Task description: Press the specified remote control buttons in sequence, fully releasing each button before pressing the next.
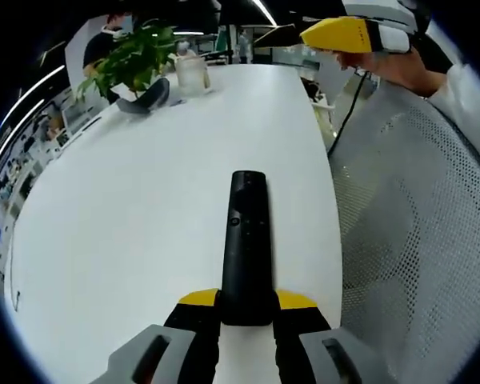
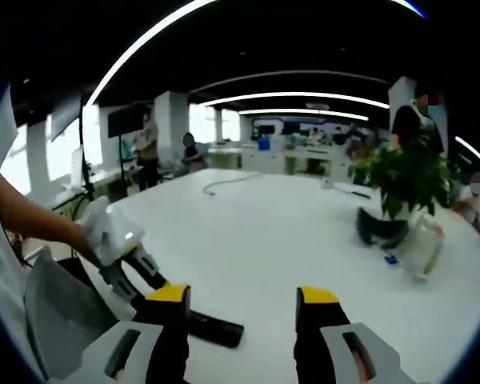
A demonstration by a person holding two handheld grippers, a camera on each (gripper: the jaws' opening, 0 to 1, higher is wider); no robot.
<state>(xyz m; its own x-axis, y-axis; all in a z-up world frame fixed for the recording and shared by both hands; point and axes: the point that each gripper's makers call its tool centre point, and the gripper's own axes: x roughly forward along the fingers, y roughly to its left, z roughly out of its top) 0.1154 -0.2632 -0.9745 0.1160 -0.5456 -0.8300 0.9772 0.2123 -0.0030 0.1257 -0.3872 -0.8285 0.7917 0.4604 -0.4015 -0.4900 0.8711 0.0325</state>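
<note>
The left gripper (image 1: 246, 316) is clenched on the near end of the black remote control (image 1: 246, 248), which lies lengthwise on the white table (image 1: 128, 224) with its button face up and its far end pointing toward the potted plant (image 1: 132, 58). The right gripper (image 2: 242, 308) is spread wide with nothing between its jaws, raised near the table edge, well apart from the buttons. In judgement, an open jaw descending from there may strike two buttons at once or tip the remote in its clamp.
</note>
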